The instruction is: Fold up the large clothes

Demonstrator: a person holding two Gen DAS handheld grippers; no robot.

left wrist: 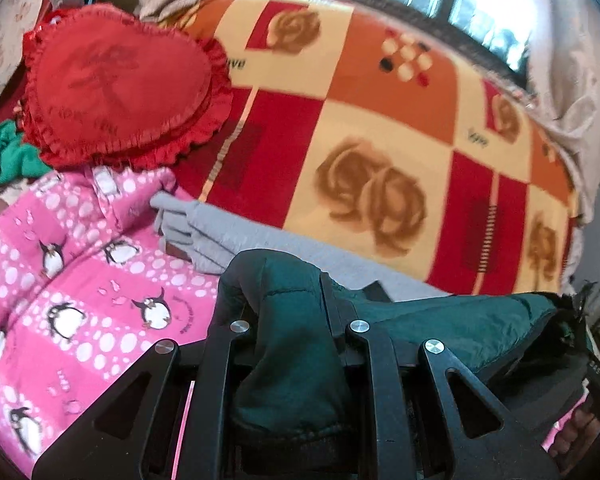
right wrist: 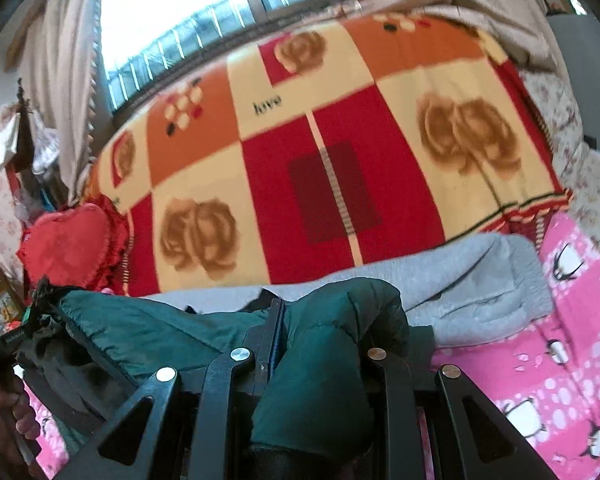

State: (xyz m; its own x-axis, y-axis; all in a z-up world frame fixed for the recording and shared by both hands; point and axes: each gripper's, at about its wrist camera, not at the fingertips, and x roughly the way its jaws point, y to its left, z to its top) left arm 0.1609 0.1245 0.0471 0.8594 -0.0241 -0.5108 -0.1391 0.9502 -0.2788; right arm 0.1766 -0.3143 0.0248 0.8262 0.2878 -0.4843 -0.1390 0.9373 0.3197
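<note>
You have the dark green padded jacket (left wrist: 292,344) pinched in both tools: the left tool (left wrist: 290,320) and the right tool (right wrist: 320,344) each clamp a bunched end, so the garment hangs stretched between them, just above the grey sweatshirt (right wrist: 472,280). That two-point hold likely keeps an edge straight for folding. Beyond the sweatshirt lies the rose-patterned blanket (right wrist: 300,128), beside it the pink penguin quilt (left wrist: 80,264).

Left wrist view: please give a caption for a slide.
Left gripper shut on dark green padded jacket above pink penguin quilt.
</note>
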